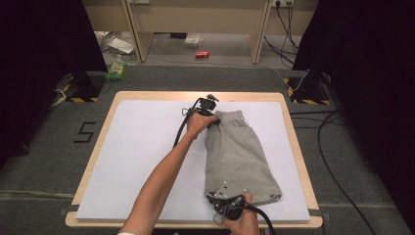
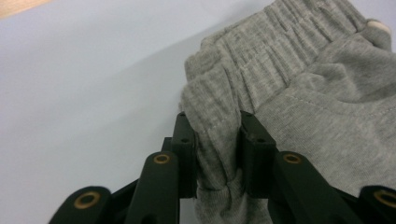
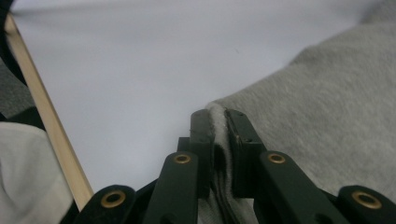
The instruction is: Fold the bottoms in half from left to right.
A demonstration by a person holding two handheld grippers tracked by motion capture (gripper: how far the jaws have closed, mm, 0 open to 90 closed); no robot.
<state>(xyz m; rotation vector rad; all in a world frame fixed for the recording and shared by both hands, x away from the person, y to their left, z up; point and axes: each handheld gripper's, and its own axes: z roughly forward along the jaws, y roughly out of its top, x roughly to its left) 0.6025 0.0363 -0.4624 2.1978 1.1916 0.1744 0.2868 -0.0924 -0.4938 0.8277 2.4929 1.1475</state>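
A pair of grey shorts (image 1: 241, 156) lies folded lengthwise on the white sheet (image 1: 142, 147) that covers the counter (image 1: 288, 105), toward the sheet's right side, with its elastic waistband at the far end and its hem at the near end. The left hand-held gripper (image 1: 211, 119) sits at the waistband's left corner; in the left gripper view (image 2: 212, 154) its jaws are clamped on a bunched fold of the waistband fabric. The right hand-held gripper (image 1: 226, 201) sits at the shorts' near left corner, close to the counter's front edge; in the right gripper view (image 3: 219, 149) its jaws are pressed nearly together on the thin hem edge of the shorts
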